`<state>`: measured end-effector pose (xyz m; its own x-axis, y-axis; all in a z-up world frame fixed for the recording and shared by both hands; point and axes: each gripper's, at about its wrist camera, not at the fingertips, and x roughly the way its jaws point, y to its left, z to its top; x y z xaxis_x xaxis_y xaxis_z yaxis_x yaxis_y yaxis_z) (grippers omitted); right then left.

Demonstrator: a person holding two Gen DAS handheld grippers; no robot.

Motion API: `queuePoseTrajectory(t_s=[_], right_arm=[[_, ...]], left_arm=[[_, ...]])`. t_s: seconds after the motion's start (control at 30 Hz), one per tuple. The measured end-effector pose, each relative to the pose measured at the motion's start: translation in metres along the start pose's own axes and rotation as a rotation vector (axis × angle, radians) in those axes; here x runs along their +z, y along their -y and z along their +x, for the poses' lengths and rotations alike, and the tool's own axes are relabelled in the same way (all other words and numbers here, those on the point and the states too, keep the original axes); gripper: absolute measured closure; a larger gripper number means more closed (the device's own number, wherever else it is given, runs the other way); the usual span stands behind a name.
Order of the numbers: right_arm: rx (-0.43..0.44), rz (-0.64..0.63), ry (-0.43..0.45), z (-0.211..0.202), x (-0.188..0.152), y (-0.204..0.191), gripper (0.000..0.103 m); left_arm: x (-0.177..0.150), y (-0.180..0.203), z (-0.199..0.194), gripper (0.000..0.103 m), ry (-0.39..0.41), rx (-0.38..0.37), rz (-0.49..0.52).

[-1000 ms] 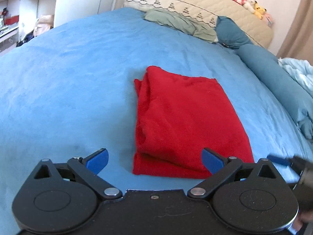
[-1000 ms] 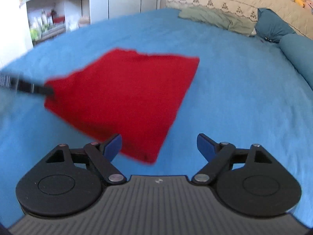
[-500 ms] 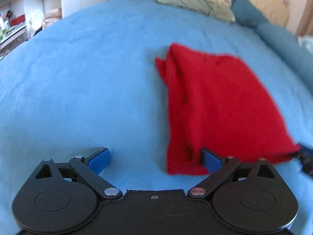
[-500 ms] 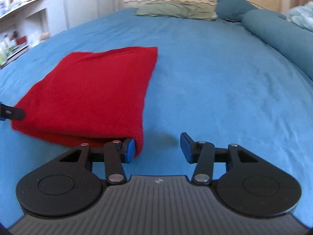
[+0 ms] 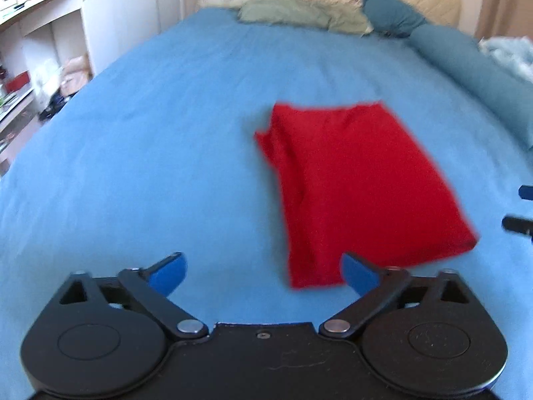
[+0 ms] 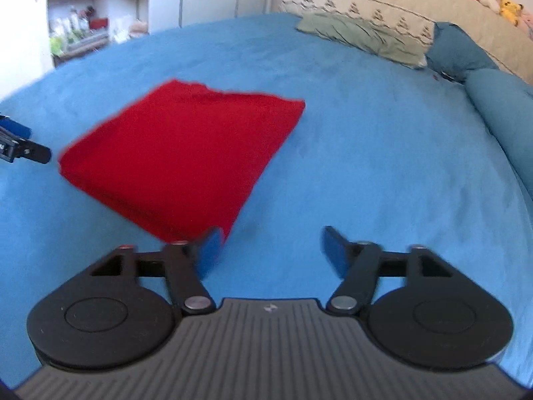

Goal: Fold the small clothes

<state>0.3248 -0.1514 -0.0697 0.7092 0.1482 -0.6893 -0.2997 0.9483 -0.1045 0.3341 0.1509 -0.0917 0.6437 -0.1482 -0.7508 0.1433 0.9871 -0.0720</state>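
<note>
Now we hold our left gripper (image 5: pixel 263 271) with its blue-padded jaws spread wide and nothing between them; its right fingertip (image 5: pixel 358 275) overlaps the near edge of the folded red knit garment (image 5: pixel 353 183); our right gripper (image 6: pixel 271 248) is likewise parted and empty, its left fingertip (image 6: pixel 210 250) just at that garment's nearest corner; the garment lies flat as a rough rectangle on the blue fleece bedspread (image 6: pixel 383 153); beyond the garment, at the head of the bed, sit a sage-green pillow (image 6: pixel 359 35) and a teal bolster cushion (image 5: pixel 473 70).
</note>
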Motion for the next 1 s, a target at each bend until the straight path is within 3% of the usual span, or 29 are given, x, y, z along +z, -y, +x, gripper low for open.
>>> queuePoseTrajectory(t_s=[0.07, 0.2, 0.4, 0.53, 0.57, 0.7, 0.73, 0.8, 0.83, 0.9, 1.0], right_arm=[[0.068, 0.075, 0.002, 0.000, 0.023, 0.014, 0.000], [0.185, 0.247, -0.079, 0.022, 0.060, 0.029, 0.000], [0.238, 0.460, -0.178, 0.094, 0.072, 0.042, 0.000], [0.245, 0.540, -0.223, 0.133, 0.059, 0.040, 0.000], [0.254, 0.556, -0.223, 0.139, 0.055, 0.039, 0.000], [0.286, 0.617, -0.188, 0.151, 0.049, 0.038, 0.017], [0.301, 0.631, -0.185, 0.153, 0.049, 0.037, 0.026], [0.296, 0.635, -0.190, 0.156, 0.051, 0.033, 0.035], [0.287, 0.614, -0.188, 0.158, 0.054, 0.031, 0.048], [0.268, 0.580, -0.165, 0.150, 0.060, 0.026, 0.059], [0.265, 0.563, -0.123, 0.128, 0.070, 0.024, 0.063]], left_arm=[[0.021, -0.002, 0.005, 0.000, -0.003, -0.078, -0.038], [0.055, -0.010, 0.044, 0.000, -0.078, -0.237, -0.140], [0.071, -0.011, 0.096, 0.004, -0.130, -0.237, -0.182], [0.069, -0.009, 0.127, 0.021, -0.170, -0.245, -0.201], [0.067, -0.012, 0.129, 0.021, -0.171, -0.241, -0.204], [0.065, -0.010, 0.133, 0.025, -0.130, -0.245, -0.215], [0.065, -0.008, 0.135, 0.041, -0.133, -0.257, -0.224], [0.064, -0.005, 0.135, 0.055, -0.142, -0.274, -0.246], [0.065, -0.003, 0.132, 0.066, -0.133, -0.264, -0.243], [0.069, 0.003, 0.123, 0.075, -0.115, -0.253, -0.227], [0.074, 0.015, 0.104, 0.077, -0.082, -0.237, -0.173]])
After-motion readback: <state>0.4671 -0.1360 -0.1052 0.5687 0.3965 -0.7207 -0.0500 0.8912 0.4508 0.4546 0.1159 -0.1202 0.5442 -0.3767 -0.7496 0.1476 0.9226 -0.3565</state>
